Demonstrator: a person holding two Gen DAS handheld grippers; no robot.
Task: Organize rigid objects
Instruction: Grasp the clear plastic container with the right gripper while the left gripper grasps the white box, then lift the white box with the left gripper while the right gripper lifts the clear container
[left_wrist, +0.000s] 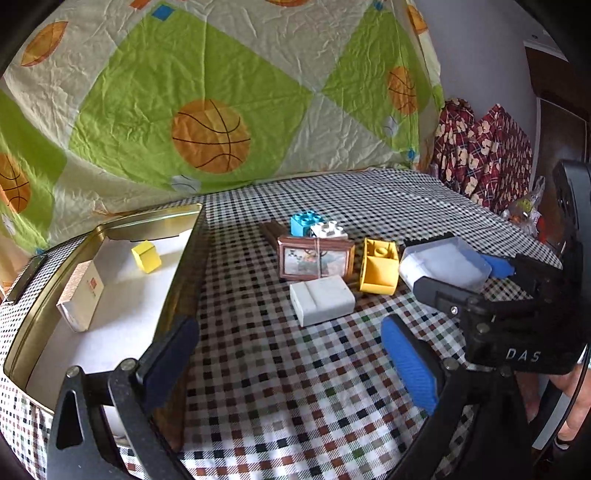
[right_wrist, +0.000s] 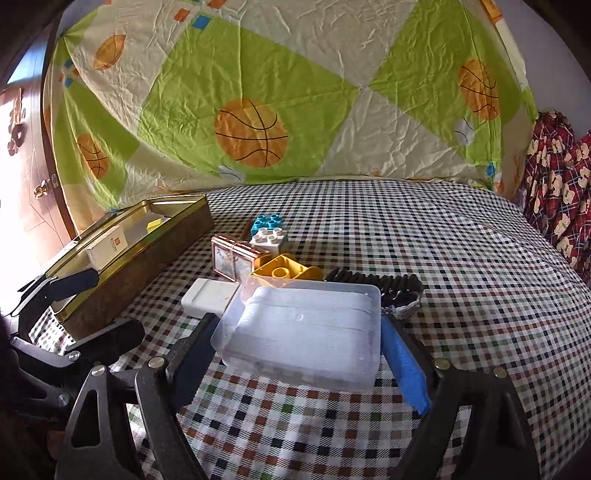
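Observation:
My right gripper (right_wrist: 298, 323) is shut on a clear plastic box (right_wrist: 306, 332) with white contents, its pads pressing both long sides; the left wrist view shows this box (left_wrist: 443, 264) at the right of the object cluster. My left gripper (left_wrist: 288, 343) is open and holds nothing, its left finger over the rim of a gold tin (left_wrist: 110, 229). The tin holds a yellow block (left_wrist: 146, 256) and a pale carton (left_wrist: 81, 295). On the checked cloth lie a white box (left_wrist: 321, 300), a framed picture (left_wrist: 316, 260), a yellow brick (left_wrist: 380, 271), a blue brick (left_wrist: 303, 221) and a white brick (left_wrist: 328, 229).
A black ridged item (right_wrist: 380, 286) lies just behind the clear box. A basketball-print quilt (left_wrist: 210, 136) rises behind the cloth and red patterned fabric (left_wrist: 480, 155) is piled at the far right. The tin's brown wall (right_wrist: 147, 273) stands left of the cluster.

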